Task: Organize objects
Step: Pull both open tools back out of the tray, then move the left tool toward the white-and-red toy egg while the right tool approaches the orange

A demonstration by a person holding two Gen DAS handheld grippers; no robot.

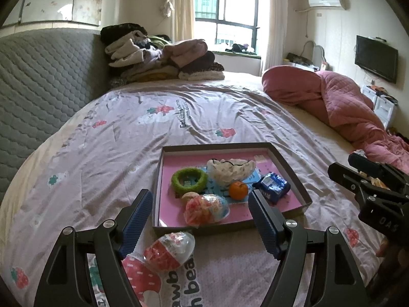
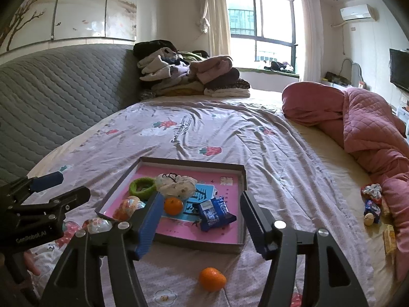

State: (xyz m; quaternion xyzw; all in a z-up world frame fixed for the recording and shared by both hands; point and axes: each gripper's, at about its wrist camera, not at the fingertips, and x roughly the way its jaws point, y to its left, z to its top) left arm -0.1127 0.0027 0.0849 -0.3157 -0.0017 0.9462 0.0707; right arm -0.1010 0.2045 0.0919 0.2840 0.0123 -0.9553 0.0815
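A shallow box with a pink floor (image 1: 294, 174) (image 2: 240, 230) lies on the bed. In it are a green ring (image 1: 189, 179) (image 2: 141, 186), a white scrunchie (image 1: 230, 170) (image 2: 176, 185), an orange (image 1: 238, 190) (image 2: 173, 206), a blue snack packet (image 1: 273, 186) (image 2: 213, 212) and a clear toy egg (image 1: 205, 208) (image 2: 126, 208). A second toy egg (image 1: 170, 250) (image 2: 98, 225) lies on the sheet before the box, between the fingers of my open left gripper (image 1: 200, 220). A second orange (image 2: 212, 278) lies on the sheet under my open, empty right gripper (image 2: 200, 220).
Loose small items (image 2: 373, 204) lie by the pink quilt (image 2: 368, 133) at the right. Folded clothes (image 1: 163, 58) are piled at the far end of the bed. A grey padded headboard (image 1: 43, 89) runs along the left.
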